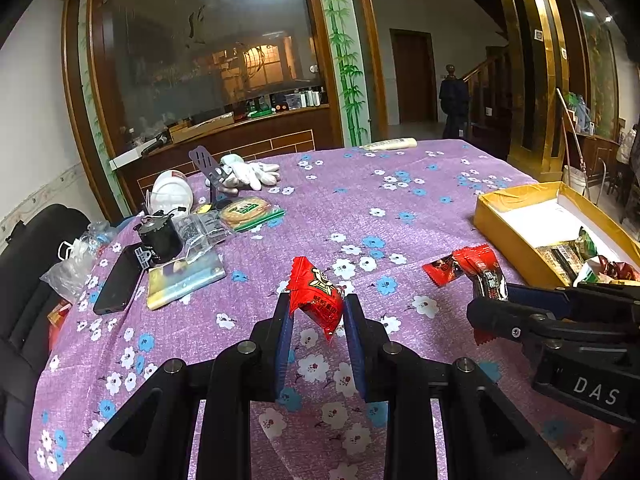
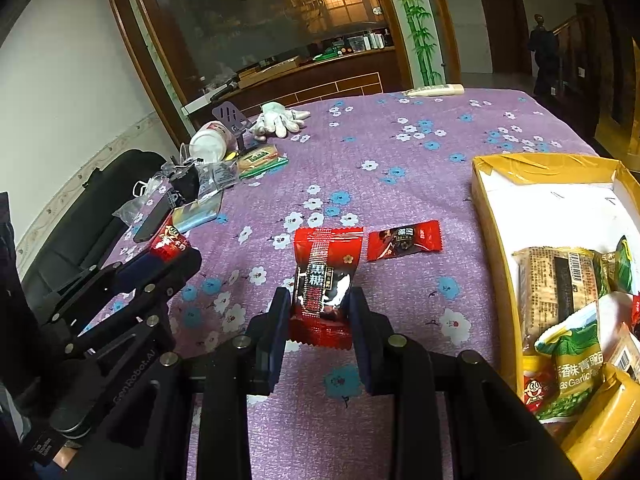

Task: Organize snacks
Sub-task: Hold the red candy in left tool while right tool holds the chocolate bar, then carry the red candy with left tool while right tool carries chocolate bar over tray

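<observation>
My left gripper (image 1: 316, 312) is shut on a red snack packet (image 1: 316, 296) and holds it above the purple flowered tablecloth (image 1: 340, 208); the packet also shows in the right wrist view (image 2: 170, 242). My right gripper (image 2: 320, 312) is shut on a red and black candy packet (image 2: 324, 276), also seen in the left wrist view (image 1: 486, 276). A small red candy packet (image 2: 404, 240) lies on the cloth just beyond it. A yellow cardboard box (image 2: 490, 216) at the right holds several snack packets, among them a green pea bag (image 2: 576, 364).
At the table's far left lie a phone (image 1: 120, 280), a black cylinder (image 1: 160, 236), a white tub (image 1: 172, 196), a cracker pack (image 1: 248, 210), white gloves (image 1: 248, 172) and plastic bags. A cream tube (image 1: 390, 144) lies at the far edge. A black chair (image 1: 24, 280) stands left.
</observation>
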Tool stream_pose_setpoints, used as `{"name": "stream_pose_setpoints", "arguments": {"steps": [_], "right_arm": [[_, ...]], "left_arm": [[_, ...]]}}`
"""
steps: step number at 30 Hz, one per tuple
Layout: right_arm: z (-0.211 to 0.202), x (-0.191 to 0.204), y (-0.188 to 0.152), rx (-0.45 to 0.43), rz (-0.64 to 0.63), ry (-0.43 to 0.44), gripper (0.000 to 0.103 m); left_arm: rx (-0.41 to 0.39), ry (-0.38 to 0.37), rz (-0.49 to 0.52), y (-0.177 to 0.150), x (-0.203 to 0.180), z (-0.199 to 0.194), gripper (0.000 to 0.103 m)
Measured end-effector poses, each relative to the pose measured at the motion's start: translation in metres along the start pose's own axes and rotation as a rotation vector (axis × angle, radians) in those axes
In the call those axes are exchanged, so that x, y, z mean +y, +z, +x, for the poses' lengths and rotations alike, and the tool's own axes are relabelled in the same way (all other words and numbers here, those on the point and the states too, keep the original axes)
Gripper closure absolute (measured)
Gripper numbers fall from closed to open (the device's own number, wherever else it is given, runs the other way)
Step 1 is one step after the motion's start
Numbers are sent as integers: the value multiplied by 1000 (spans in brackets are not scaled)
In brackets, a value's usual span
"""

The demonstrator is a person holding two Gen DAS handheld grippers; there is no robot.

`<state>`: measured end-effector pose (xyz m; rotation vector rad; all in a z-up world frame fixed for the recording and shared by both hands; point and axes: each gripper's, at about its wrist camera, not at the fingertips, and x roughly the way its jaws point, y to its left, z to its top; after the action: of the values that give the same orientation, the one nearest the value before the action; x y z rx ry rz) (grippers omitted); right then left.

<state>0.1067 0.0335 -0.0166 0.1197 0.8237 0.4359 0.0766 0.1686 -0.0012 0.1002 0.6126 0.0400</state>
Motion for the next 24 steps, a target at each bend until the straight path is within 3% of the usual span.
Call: {"name": "stream_pose_setpoints", "arguments": {"steps": [11, 24], "right_arm": [[-17, -7, 1, -36, 60, -15, 75], [-79, -41, -14, -109, 143, -36, 75]], "left_arm": [[-37, 2, -8, 1, 1, -9, 76], [-56, 0, -44, 7, 2, -31, 76]]}}
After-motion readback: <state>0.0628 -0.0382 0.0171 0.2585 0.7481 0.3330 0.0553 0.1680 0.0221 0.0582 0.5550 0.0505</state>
